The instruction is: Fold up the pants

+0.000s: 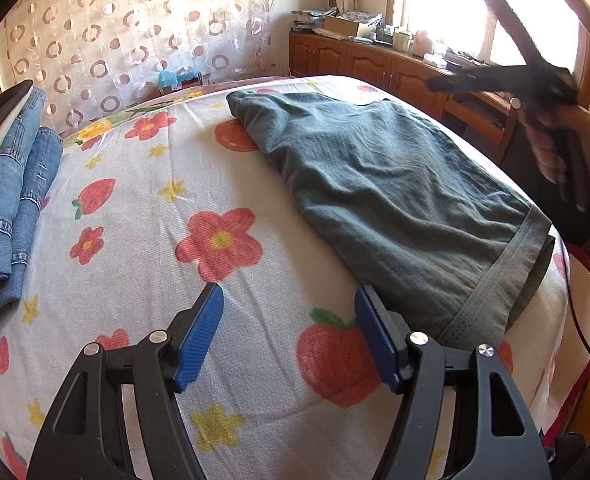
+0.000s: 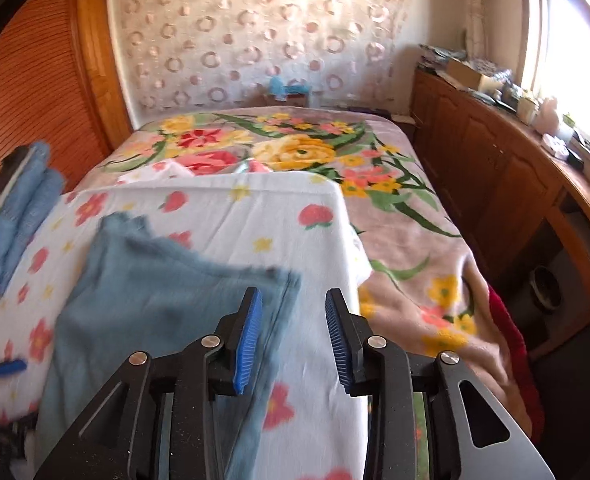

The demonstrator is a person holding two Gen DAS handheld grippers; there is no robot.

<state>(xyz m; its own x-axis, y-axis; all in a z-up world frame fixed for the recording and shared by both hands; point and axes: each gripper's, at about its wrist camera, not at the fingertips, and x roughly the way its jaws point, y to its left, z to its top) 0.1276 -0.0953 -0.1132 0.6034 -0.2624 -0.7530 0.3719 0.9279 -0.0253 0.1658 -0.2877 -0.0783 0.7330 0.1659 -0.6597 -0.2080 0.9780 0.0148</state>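
The grey-green pants (image 1: 387,204) lie folded flat on the flowered white sheet (image 1: 199,208), waistband toward the near right edge of the bed. My left gripper (image 1: 289,304) is open and empty, just above the sheet, left of the waistband. My right gripper (image 2: 294,312) is open and empty, held above the pants' right edge (image 2: 167,300). The right gripper also shows blurred in the left wrist view (image 1: 535,80), raised above the far right side of the pants. The left gripper shows at the lower left of the right wrist view (image 2: 3,372).
A stack of folded blue jeans (image 1: 11,216) sits at the left of the bed, also in the right wrist view (image 2: 19,216). A floral blanket (image 2: 399,216) covers the bed's far and right part. A wooden cabinet (image 2: 495,168) with clutter runs under the window.
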